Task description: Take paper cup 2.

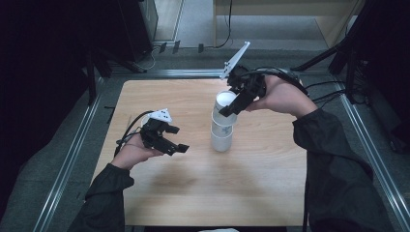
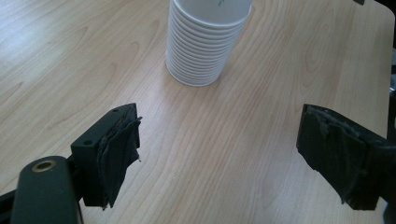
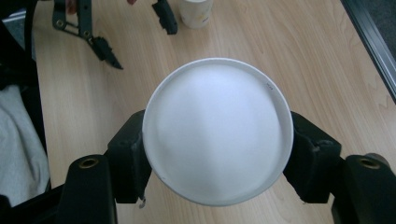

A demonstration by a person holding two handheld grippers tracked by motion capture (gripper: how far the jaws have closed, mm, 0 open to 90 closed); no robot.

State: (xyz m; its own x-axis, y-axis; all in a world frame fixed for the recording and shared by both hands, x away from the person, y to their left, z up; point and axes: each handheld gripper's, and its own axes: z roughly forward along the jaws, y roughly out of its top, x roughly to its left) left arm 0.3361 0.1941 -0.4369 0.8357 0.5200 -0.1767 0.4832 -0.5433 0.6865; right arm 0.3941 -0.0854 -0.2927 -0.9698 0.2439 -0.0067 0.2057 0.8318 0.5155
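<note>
A stack of white paper cups [image 1: 222, 136] stands upside down in the middle of the wooden table [image 1: 270, 193]; in the left gripper view the stack [image 2: 203, 46] shows its ribbed rims. My right gripper [image 1: 230, 109] is shut on the top cup [image 1: 225, 100], which hangs tilted just above the stack. In the right gripper view the cup's [image 3: 217, 130] round end faces the camera, squeezed between both pads. Whether it still touches the stack I cannot tell. My left gripper [image 1: 178, 138] hovers left of the stack, jaws wide and empty [image 2: 219, 158].
Metal rails [image 1: 72, 154] run along both sides of the table. Past the far edge lie floor cables and dark stands [image 1: 121, 29]. The left gripper's black fingers [image 3: 108, 52] appear at the top of the right gripper view, near the stack [image 3: 196, 11].
</note>
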